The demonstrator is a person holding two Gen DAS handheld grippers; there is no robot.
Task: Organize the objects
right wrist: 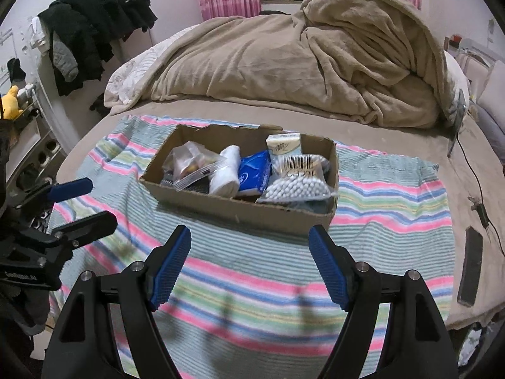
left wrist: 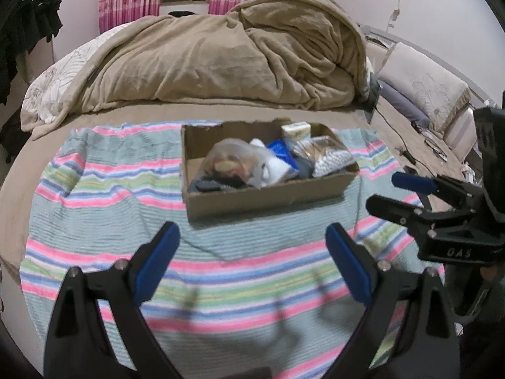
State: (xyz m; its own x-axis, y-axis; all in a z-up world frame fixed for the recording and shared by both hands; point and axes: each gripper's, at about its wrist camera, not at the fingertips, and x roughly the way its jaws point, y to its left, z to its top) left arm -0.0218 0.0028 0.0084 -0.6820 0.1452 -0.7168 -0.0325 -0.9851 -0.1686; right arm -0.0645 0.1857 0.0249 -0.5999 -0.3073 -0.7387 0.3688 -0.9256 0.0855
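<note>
A shallow cardboard box (right wrist: 240,210) (left wrist: 265,199) sits on a striped towel (right wrist: 252,271) (left wrist: 221,252) on the bed. In it lie a clear zip bag (right wrist: 192,164), a white rolled cloth (right wrist: 225,172), a blue packet (right wrist: 254,173), a tissue pack (right wrist: 282,147) and a bag of cotton swabs (right wrist: 298,178). My left gripper (left wrist: 252,237) is open and empty above the towel, in front of the box. My right gripper (right wrist: 249,243) is open and empty, also in front of the box. Each gripper shows at the side of the other's view.
A crumpled beige blanket (right wrist: 315,57) lies behind the box. A black phone (right wrist: 472,265) and a cable (right wrist: 479,189) lie on the bed at the right. Dark clothes (right wrist: 94,25) hang at the left. Pillows (left wrist: 419,88) stand at the right.
</note>
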